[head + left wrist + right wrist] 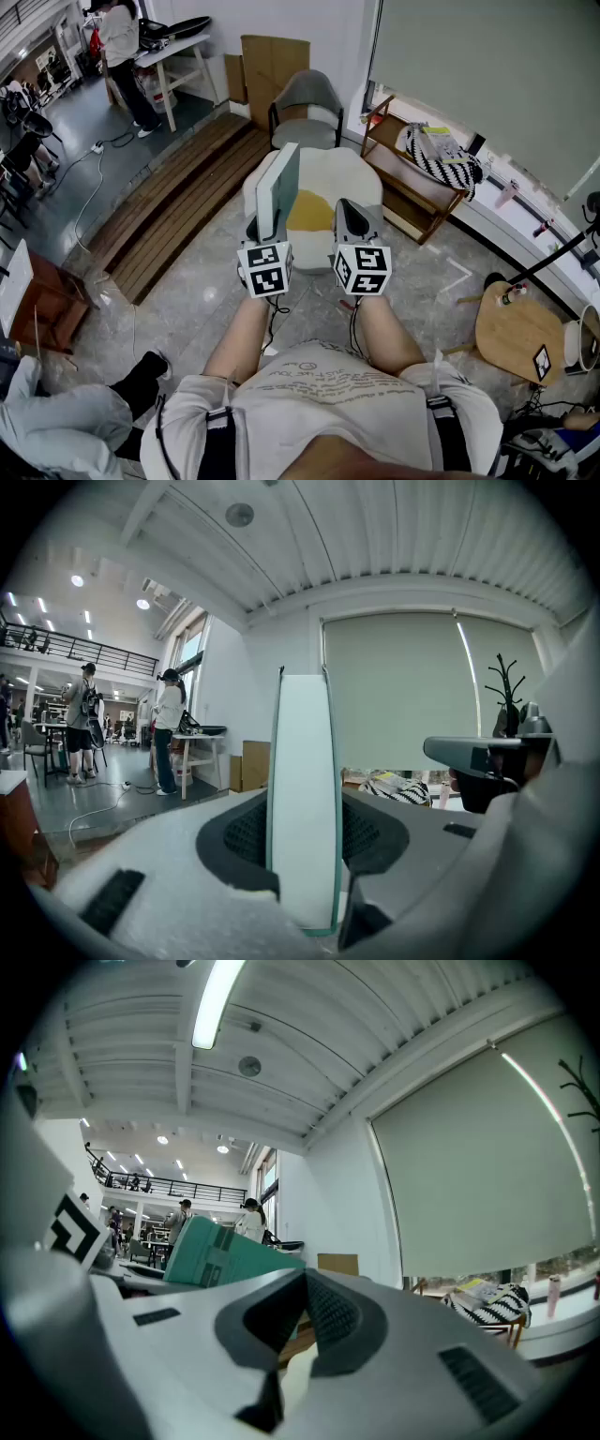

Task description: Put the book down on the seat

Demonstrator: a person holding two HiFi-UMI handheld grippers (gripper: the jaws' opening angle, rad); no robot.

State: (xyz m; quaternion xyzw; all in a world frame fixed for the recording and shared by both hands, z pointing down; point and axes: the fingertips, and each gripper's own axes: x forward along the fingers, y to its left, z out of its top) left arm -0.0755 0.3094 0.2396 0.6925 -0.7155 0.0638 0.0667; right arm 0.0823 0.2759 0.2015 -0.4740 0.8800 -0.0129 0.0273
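Observation:
A book (280,190) with a teal cover and white page edges stands upright over the seat, and my left gripper (269,228) is shut on its lower edge. In the left gripper view the book (303,789) fills the gap between both pads, fore-edge toward the camera. The seat is a cream armchair (349,176) with a yellow cushion (309,211), directly below and ahead of both grippers. My right gripper (354,223) hovers beside the book, to its right, jaws shut on nothing. The right gripper view shows the teal cover (225,1255) off to its left.
A grey chair (307,108) stands behind the armchair. A wooden shelf (405,192) holds a striped bag (442,156) at the right. A round wooden side table (516,333) is at the lower right. Wooden boards (178,202) lie on the floor at the left. A person (122,56) stands far back.

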